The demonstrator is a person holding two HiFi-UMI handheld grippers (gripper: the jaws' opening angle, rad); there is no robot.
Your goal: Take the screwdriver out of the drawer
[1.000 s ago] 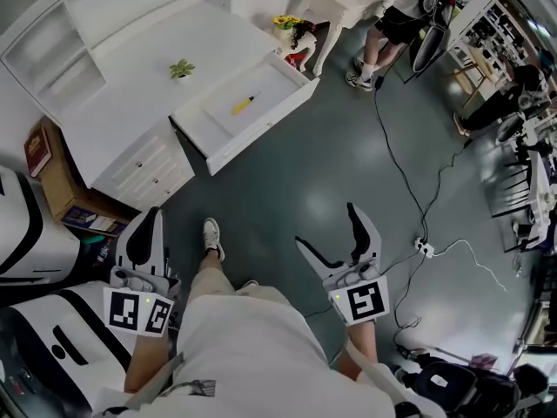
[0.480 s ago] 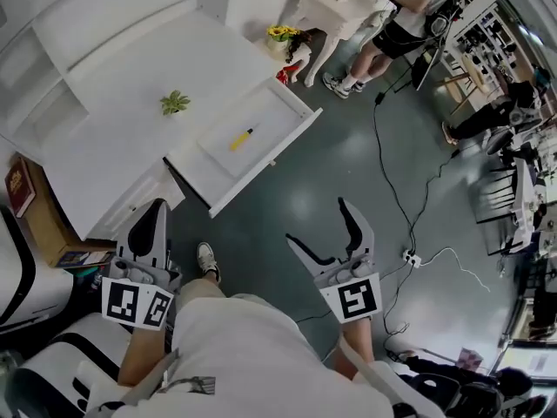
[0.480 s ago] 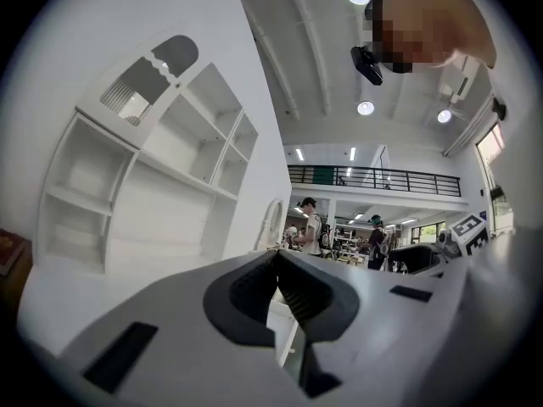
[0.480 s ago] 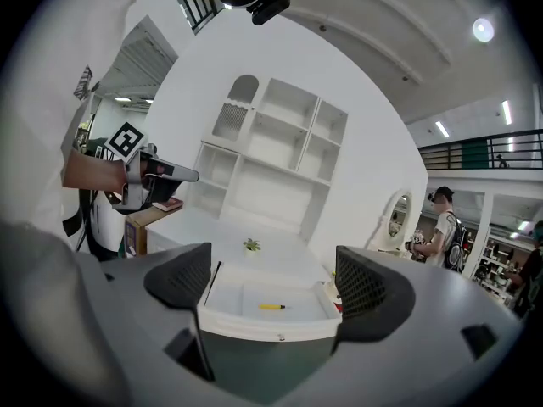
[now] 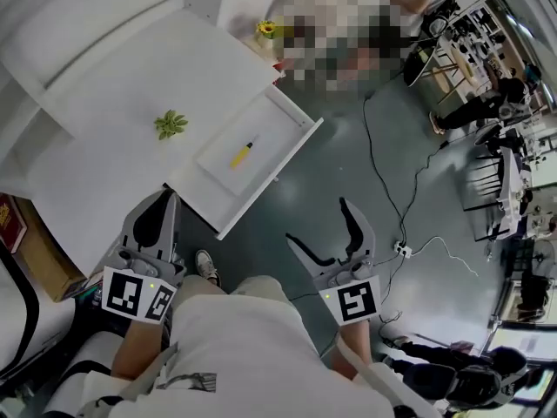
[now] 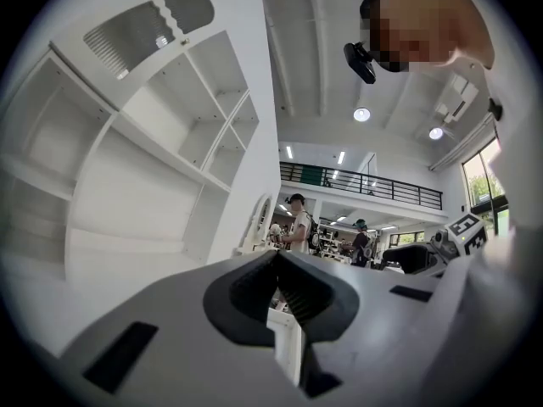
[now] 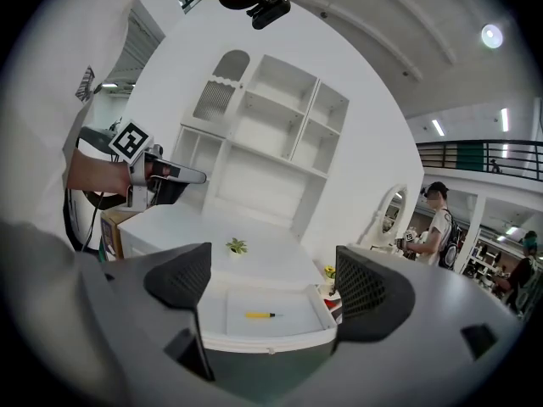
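A yellow screwdriver point(image 5: 243, 153) lies in the open white drawer point(image 5: 288, 158), which is pulled out of the white desk point(image 5: 113, 94). The right gripper view shows the same screwdriver point(image 7: 260, 315) flat on the floor of the drawer point(image 7: 270, 339), ahead of and below the jaws. My right gripper point(image 5: 323, 225) point(image 7: 271, 282) is open and empty, held over the floor short of the drawer's front. My left gripper point(image 5: 161, 214) point(image 6: 276, 265) is shut on nothing, at the desk's near edge, left of the drawer.
A small green plant point(image 5: 171, 124) stands on the desk top behind the drawer. White shelving point(image 7: 271, 125) rises at the back. A black cable point(image 5: 383, 146) and a power strip point(image 5: 400, 249) lie on the grey floor to the right. People stand in the far background.
The desk and open drawer have come closer to both grippers and shifted down in the head view. Neither gripper's jaws have changed.
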